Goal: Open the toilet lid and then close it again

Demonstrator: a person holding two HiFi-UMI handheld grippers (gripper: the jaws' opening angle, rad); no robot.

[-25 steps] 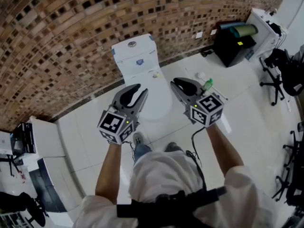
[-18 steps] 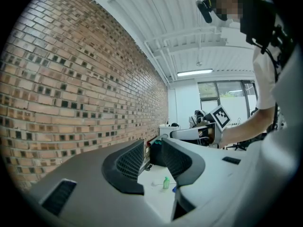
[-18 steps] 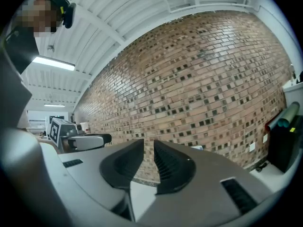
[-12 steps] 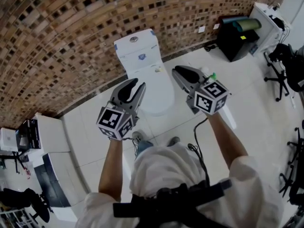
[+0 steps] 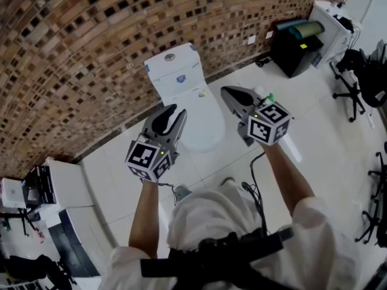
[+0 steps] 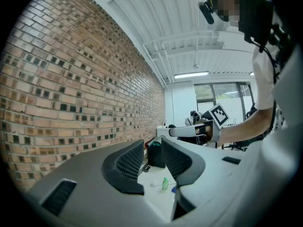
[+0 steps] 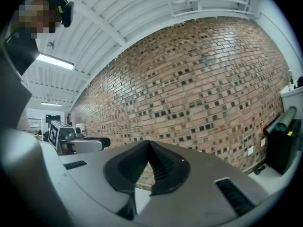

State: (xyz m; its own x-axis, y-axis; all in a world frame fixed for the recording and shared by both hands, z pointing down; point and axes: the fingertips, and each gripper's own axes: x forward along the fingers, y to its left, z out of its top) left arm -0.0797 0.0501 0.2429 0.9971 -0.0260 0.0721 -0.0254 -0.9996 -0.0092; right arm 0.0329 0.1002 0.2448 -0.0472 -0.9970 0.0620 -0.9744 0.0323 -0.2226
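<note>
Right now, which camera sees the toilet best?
The head view: it shows the toilet from above, tank and lid. The two gripper views show jaws, brick wall and floor, but no toilet.

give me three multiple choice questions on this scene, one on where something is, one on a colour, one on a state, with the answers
1. Where does the toilet stand?
A) against the brick wall
B) in the middle of the room, far from any wall
C) against a glass window

2. What colour is the small bottle on the floor?
A) red
B) green
C) black

3. How do the left gripper's jaws stand?
A) shut on the toilet lid
B) together, empty
C) apart, nothing between them

Answers:
1 A, its tank backs onto the bricks.
2 B, the left gripper view shows it green.
3 C, the floor shows through the gap between them.
</note>
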